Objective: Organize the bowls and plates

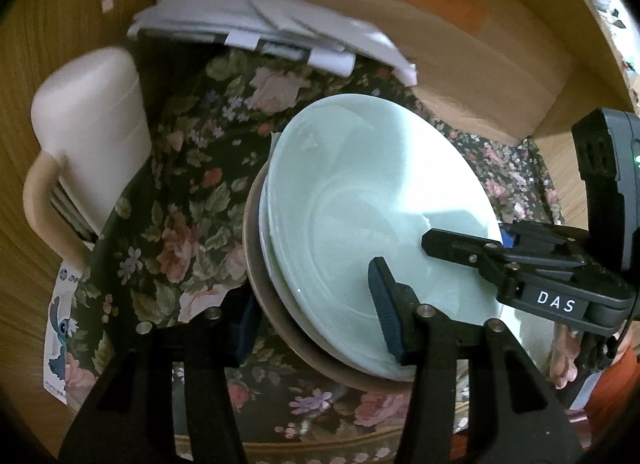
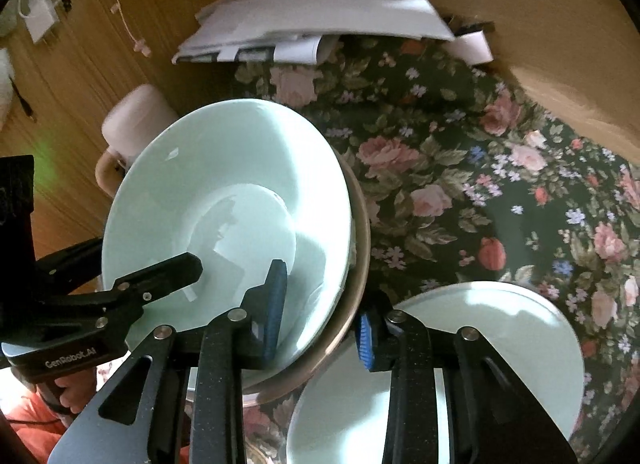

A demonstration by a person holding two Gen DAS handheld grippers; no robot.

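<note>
A stack of pale green bowls (image 1: 360, 191) sits in a brown bowl (image 1: 264, 292) on the flowered cloth, tilted. My left gripper (image 1: 316, 316) is open, its jaws astride the stack's near rim. My right gripper (image 2: 324, 324) is open too, its jaws astride the opposite rim of the same stack (image 2: 224, 199); it also shows in the left wrist view (image 1: 472, 252). A pale green plate (image 2: 500, 344) lies flat on the cloth under my right gripper.
A cream mug (image 1: 88, 135) stands left of the stack. A pile of white papers (image 1: 256, 27) lies at the back. A cardboard box (image 1: 460, 23) stands at the right. Wooden walls (image 1: 48, 43) close in the flowered cloth (image 2: 480, 167).
</note>
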